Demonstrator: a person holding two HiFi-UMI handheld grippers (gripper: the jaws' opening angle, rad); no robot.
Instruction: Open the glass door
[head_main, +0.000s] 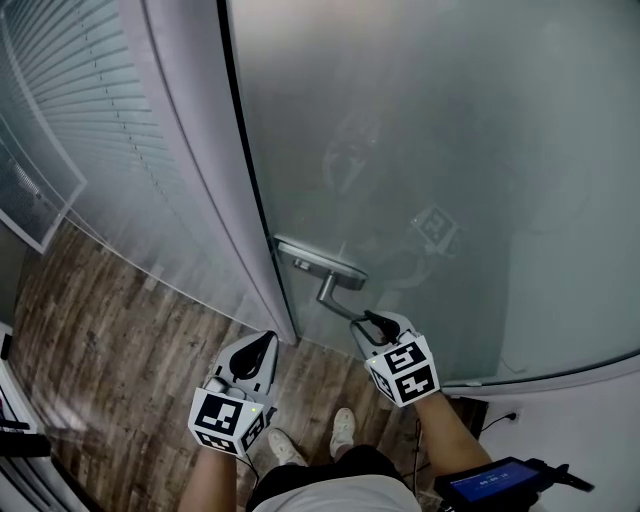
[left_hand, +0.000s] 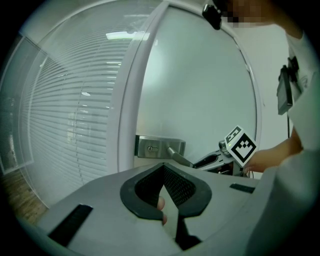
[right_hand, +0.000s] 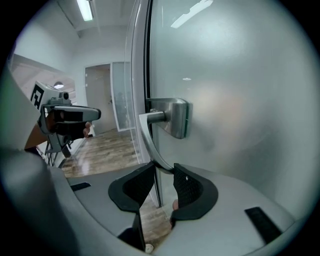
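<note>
The frosted glass door (head_main: 470, 140) carries a metal lock plate (head_main: 320, 261) with a lever handle (head_main: 329, 290) that slopes down towards me. My right gripper (head_main: 366, 322) sits at the lever's free end. In the right gripper view the curved handle (right_hand: 148, 136) runs from the plate (right_hand: 176, 118) down between the pads, and the right gripper (right_hand: 162, 172) is shut on its tip. My left gripper (head_main: 265, 341) hangs left of the handle, near the door's edge, apart from it. Its pads meet at the tips with nothing held, as the left gripper (left_hand: 164, 169) shows.
A pale door frame (head_main: 205, 170) stands left of the door, with a glass wall and slatted blinds (head_main: 85, 130) beyond it. Wood floor (head_main: 110, 340) lies below. The person's shoes (head_main: 342, 430) stand close to the door. A small screen device (head_main: 495, 481) is at lower right.
</note>
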